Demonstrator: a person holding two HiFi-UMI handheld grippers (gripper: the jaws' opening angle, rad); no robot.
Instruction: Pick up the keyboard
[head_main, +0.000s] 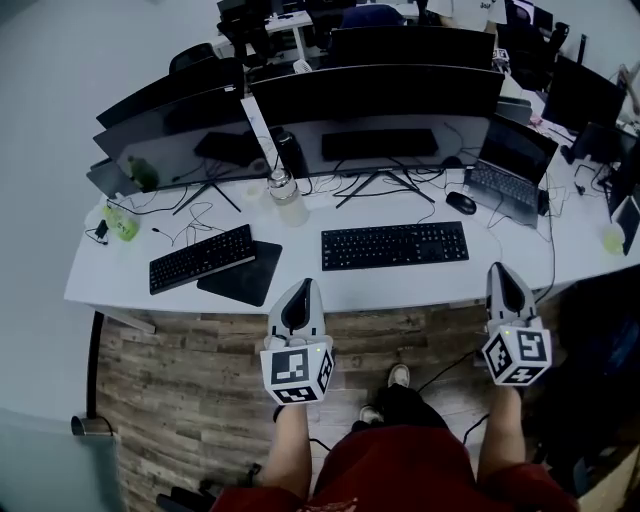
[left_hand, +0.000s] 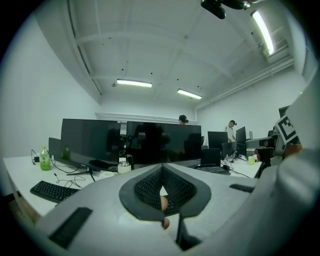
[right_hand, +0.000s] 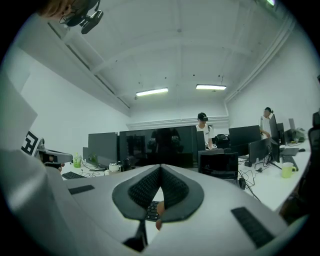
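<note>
Nothing readable here, honestly. The marker cube (head_main: 297, 372) on the left gripper (head_main: 303, 287) and the one on the right gripper (head_main: 497, 270) only show black-and-white square patterns, no letters or digits. The key legends on the keyboard (head_main: 394, 245) are just pale specks in the head view, way too small to make out. Same goes for the second keyboard (head_main: 202, 258) further left on the tabletop (head_main: 400, 290). The green bottle (head_main: 122, 222) at the far left has a label that's just a blur.
</note>
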